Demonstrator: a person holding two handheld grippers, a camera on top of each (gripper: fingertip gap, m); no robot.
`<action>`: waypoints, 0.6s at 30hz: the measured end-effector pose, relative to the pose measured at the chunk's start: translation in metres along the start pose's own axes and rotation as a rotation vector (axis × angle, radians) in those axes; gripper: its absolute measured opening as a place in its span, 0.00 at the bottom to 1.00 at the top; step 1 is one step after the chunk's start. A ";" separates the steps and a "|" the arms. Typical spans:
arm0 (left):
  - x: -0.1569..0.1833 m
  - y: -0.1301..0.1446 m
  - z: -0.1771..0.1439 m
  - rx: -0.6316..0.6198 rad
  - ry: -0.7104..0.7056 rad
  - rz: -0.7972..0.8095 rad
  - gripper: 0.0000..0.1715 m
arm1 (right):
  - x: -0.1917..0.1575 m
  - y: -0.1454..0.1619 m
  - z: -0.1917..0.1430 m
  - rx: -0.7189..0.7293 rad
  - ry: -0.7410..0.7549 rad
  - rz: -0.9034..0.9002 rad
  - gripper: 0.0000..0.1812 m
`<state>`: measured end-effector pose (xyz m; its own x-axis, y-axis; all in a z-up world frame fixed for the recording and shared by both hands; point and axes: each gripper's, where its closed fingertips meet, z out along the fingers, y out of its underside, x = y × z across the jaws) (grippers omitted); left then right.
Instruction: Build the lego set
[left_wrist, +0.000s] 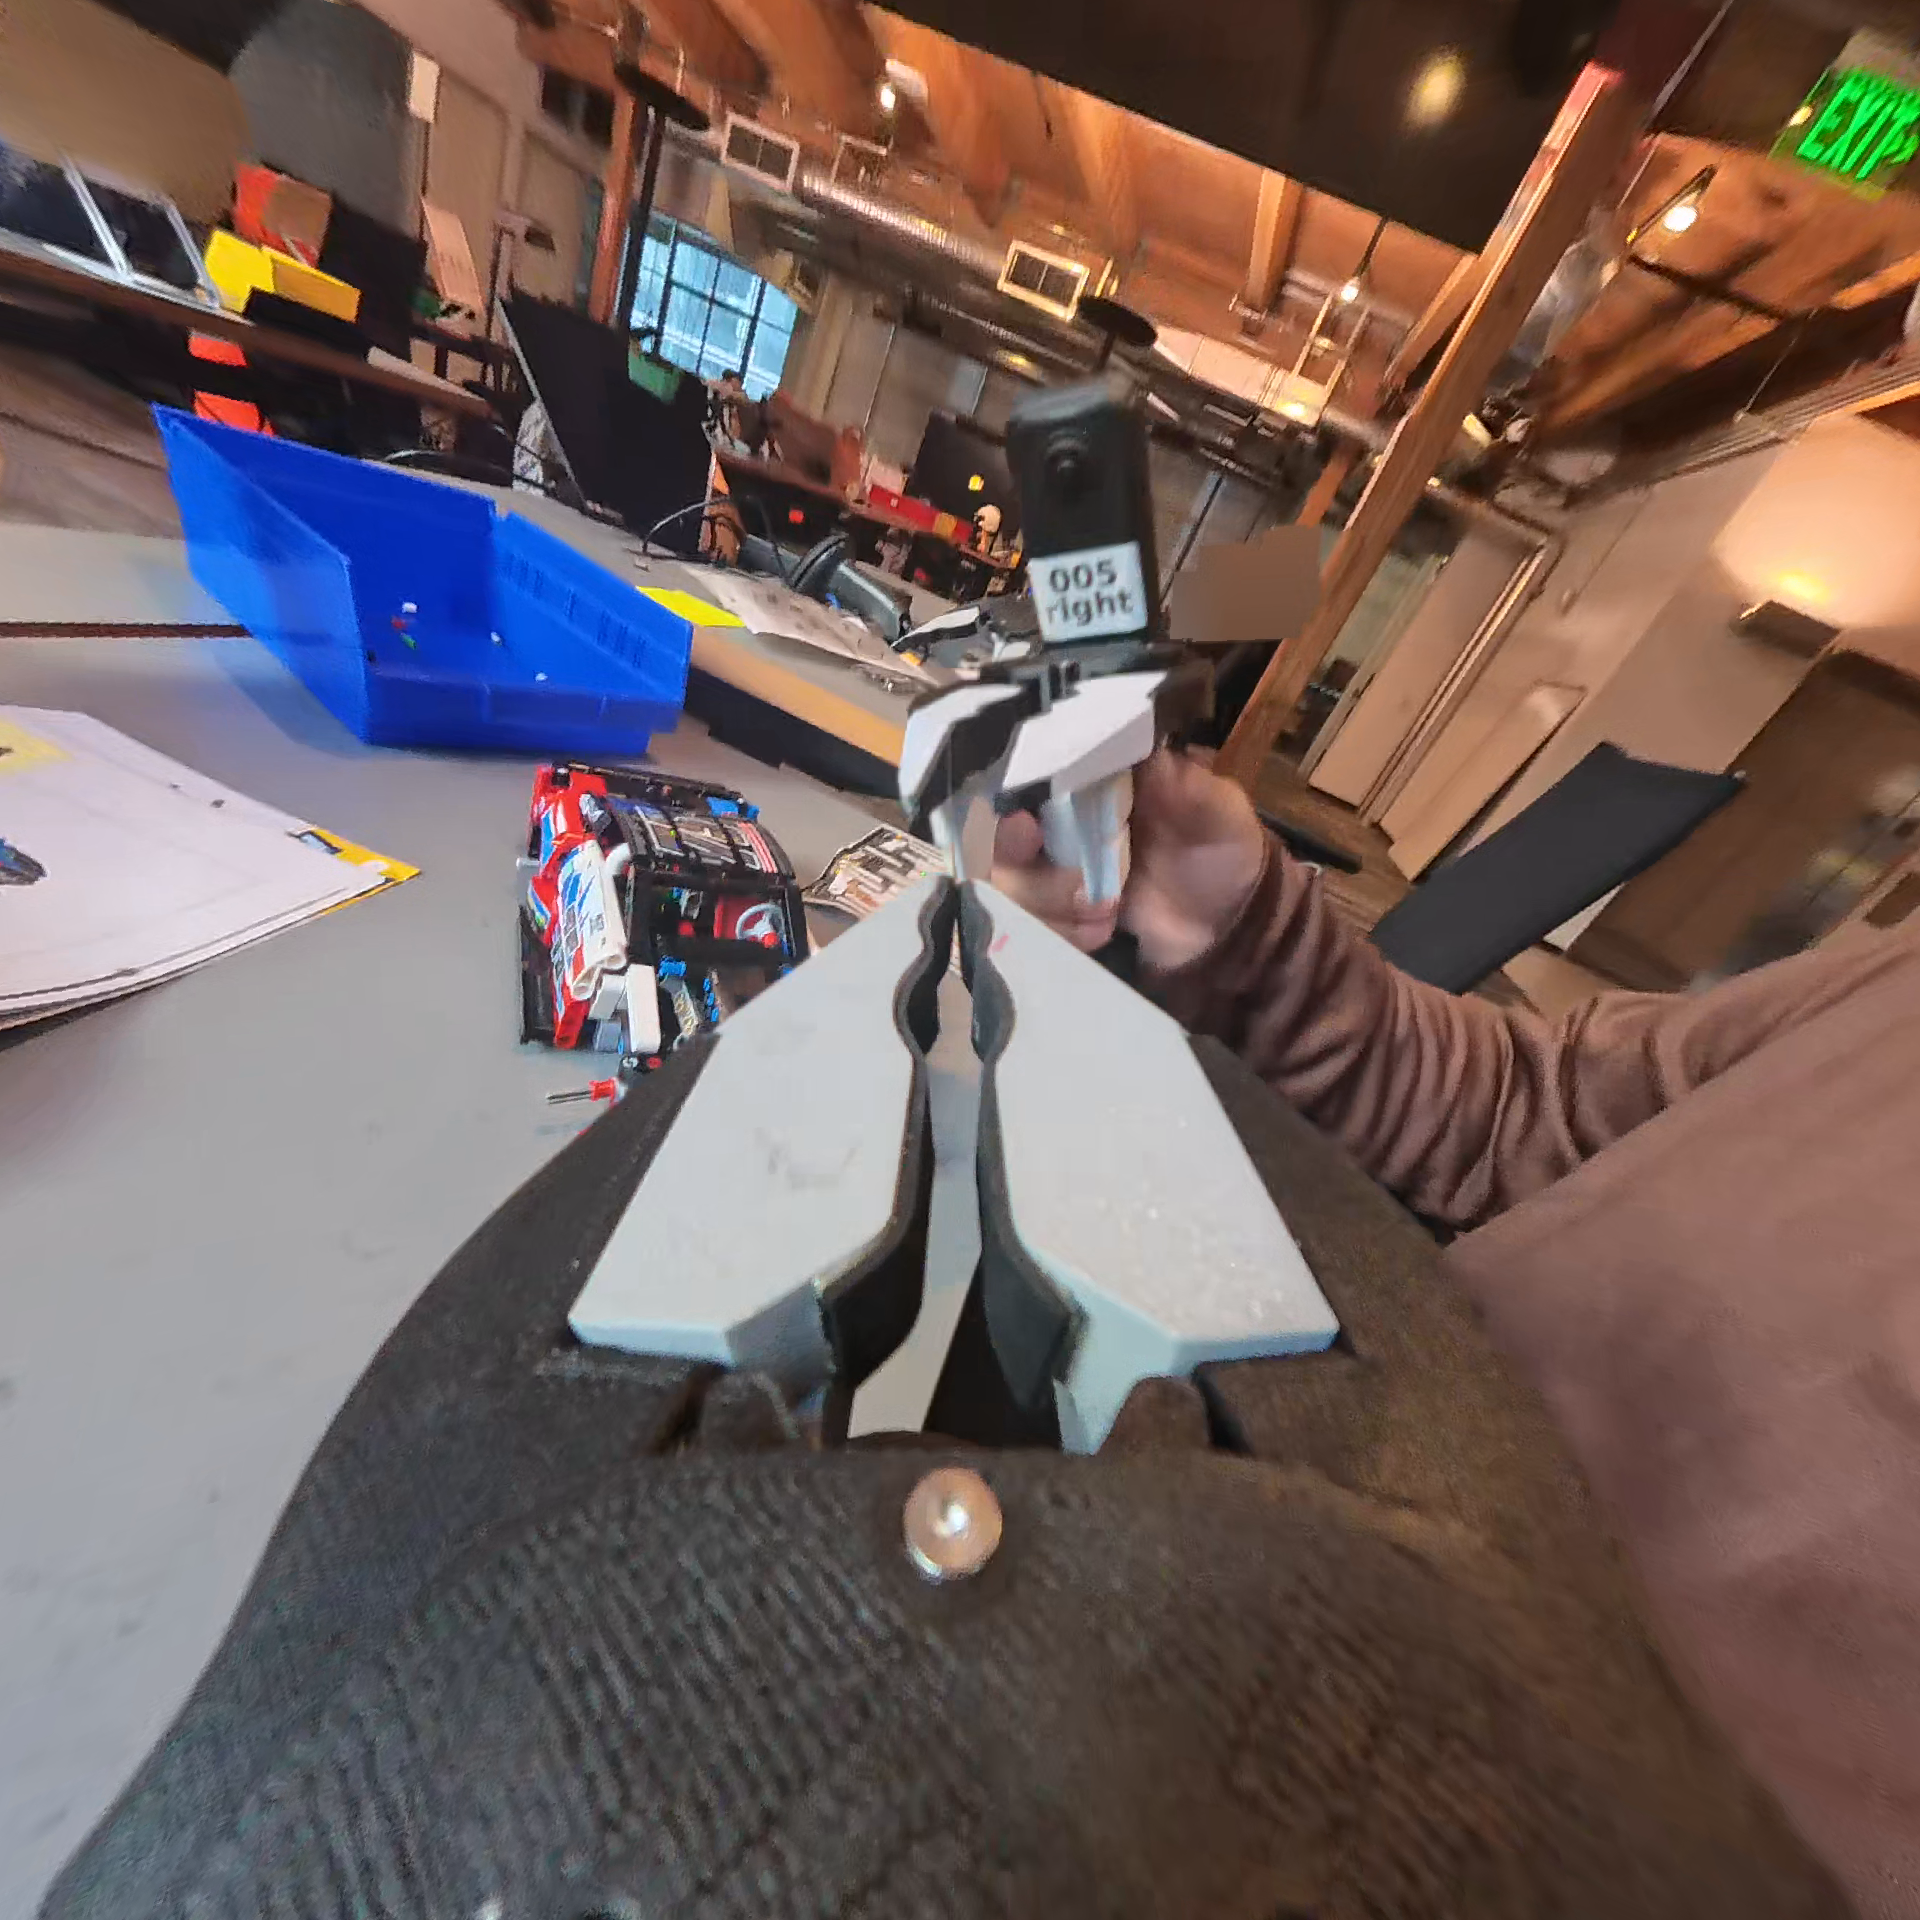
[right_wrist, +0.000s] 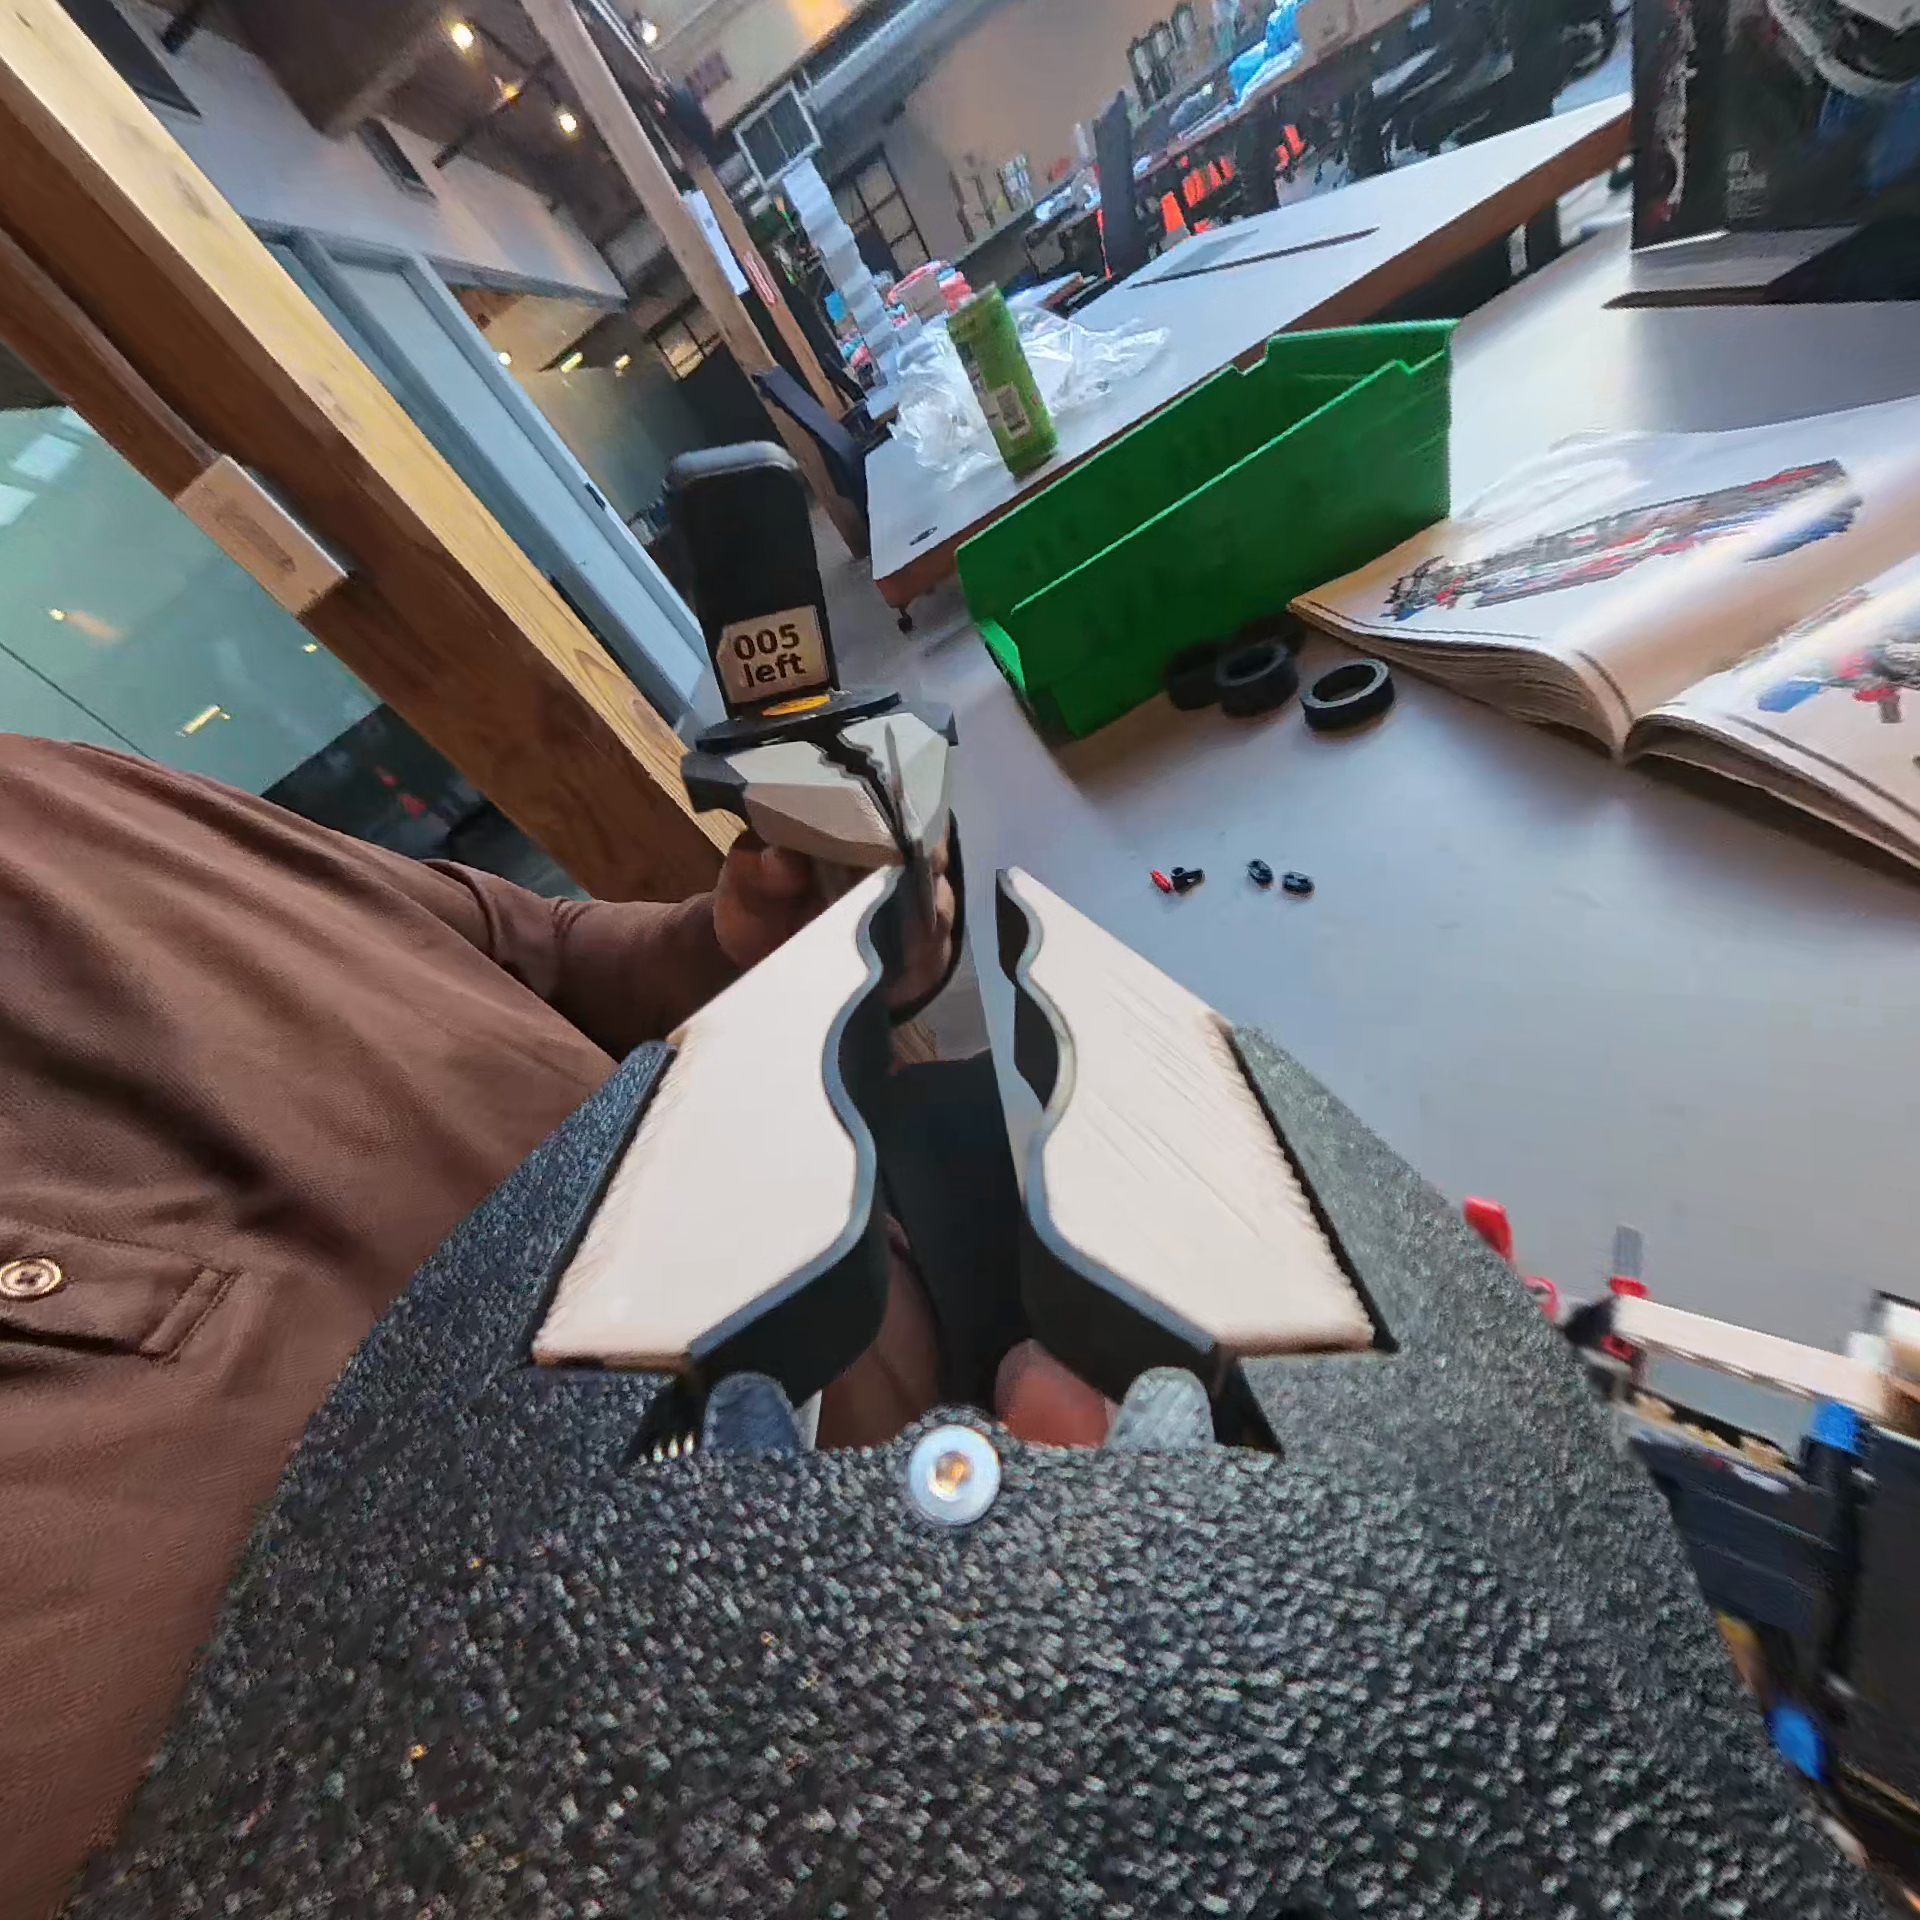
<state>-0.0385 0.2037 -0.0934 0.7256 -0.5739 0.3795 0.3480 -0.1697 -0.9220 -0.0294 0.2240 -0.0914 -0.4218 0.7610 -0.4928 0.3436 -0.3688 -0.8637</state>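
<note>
The left gripper (left_wrist: 961, 904) was found with its jaws pressed together on a thin, pale, blade-like piece (left_wrist: 940, 1226) running the length of the fingers and protruding past the tips; what the piece was could not be told. The right gripper (right_wrist: 948, 883) was held facing it, raised off the grey table (left_wrist: 260, 1195), jaws spread and empty.

The part-built lego car (left_wrist: 649, 904), in red, white and black, was noted on the table well apart from both grippers. Black tyres (right_wrist: 1345, 694) lay beside a green bin (right_wrist: 1205, 520), small black and red pins (right_wrist: 1179, 879) loose nearby, and an instruction book (right_wrist: 1621, 623) open beyond. A blue bin (left_wrist: 436, 613) stood behind the car.

Risks were judged as follows. A handover appeared to be intended; if the left grip were released before the right jaws closed, the thin piece could be dropped off the table edge. Only a narrow edge was offered, so a skewed pinch could twist it loose. The loose pins could be scattered by a low sweep.
</note>
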 end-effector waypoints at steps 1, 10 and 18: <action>0.001 0.000 0.001 0.006 0.005 -0.006 0.00 | -0.003 0.001 0.005 0.012 -0.013 0.004 0.10; 0.011 0.002 0.005 0.020 0.029 -0.036 0.00 | -0.018 -0.004 0.022 0.069 -0.092 0.007 0.00; 0.011 0.001 0.006 0.042 0.047 -0.090 0.00 | -0.022 -0.005 0.021 0.084 -0.088 -0.024 0.00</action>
<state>-0.0267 0.2017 -0.0892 0.6617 -0.5954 0.4557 0.4356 -0.1894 -0.8800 -0.0396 0.1982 -0.0788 -0.5022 0.7219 -0.4762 0.2626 -0.3974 -0.8793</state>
